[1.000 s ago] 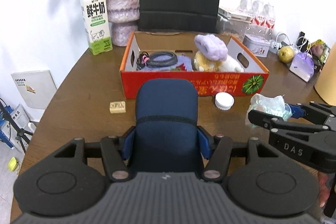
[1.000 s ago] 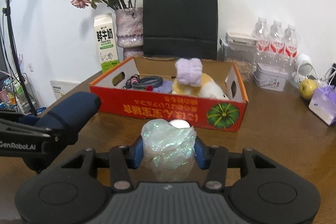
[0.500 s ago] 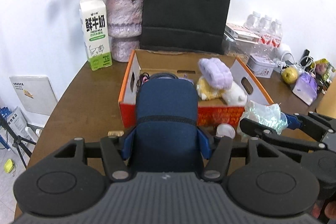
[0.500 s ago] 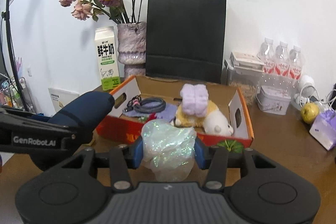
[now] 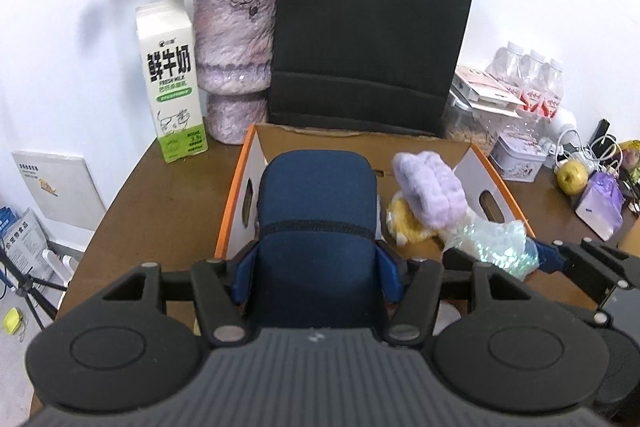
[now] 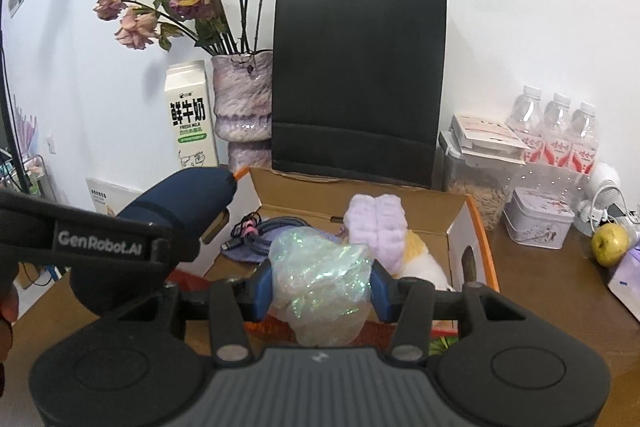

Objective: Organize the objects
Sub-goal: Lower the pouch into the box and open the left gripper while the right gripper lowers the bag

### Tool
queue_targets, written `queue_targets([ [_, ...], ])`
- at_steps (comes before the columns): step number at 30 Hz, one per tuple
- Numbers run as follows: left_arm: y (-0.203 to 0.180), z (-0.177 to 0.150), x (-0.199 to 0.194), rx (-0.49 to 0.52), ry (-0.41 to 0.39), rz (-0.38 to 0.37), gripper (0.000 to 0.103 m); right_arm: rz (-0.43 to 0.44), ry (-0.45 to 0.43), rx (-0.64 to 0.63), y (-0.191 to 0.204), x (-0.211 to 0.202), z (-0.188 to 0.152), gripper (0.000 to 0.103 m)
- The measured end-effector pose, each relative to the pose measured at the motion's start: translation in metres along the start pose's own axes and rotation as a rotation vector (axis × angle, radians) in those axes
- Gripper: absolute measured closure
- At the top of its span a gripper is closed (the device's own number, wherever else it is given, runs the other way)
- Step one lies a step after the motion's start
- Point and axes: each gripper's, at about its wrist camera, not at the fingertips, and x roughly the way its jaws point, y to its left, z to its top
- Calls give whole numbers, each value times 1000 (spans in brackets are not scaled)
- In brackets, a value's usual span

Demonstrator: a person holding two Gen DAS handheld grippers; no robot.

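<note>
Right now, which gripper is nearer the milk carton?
Left. The left gripper hangs over the box's left end, the milk carton side; the right gripper is over its right part.

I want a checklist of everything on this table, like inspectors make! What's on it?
Surface: brown wooden table.
Job's things: navy pouch and shiny plastic bag, both held over the orange cardboard box; purple plush toy inside.
Clutter: milk carton, vase of dried roses, black paper bag, water bottles, tin, apple.
Grippers: left gripper grips the pouch; right gripper grips the bag.
Cables: coiled cable in box.
Surroundings: white wall.
</note>
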Motion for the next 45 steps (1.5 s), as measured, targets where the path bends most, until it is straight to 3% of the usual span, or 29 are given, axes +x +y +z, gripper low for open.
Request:
queue_targets([
  [20, 6, 50, 72, -42, -79, -7, 42, 28, -60, 33, -9, 73, 32, 55],
  [29, 11, 45, 107, -110, -120, -25, 42, 33, -61, 46, -17, 104, 32, 54],
  [41, 14, 39, 124, -89, -75, -20, 41, -2, -38, -3, -9, 119, 24, 53],
  [44, 9, 37, 125, -64, -73, -6, 34, -6, -28, -8, -9, 121, 22, 51],
  [45, 8, 37, 124, -58, -82, 0, 22, -7, -25, -8, -9, 122, 21, 48],
])
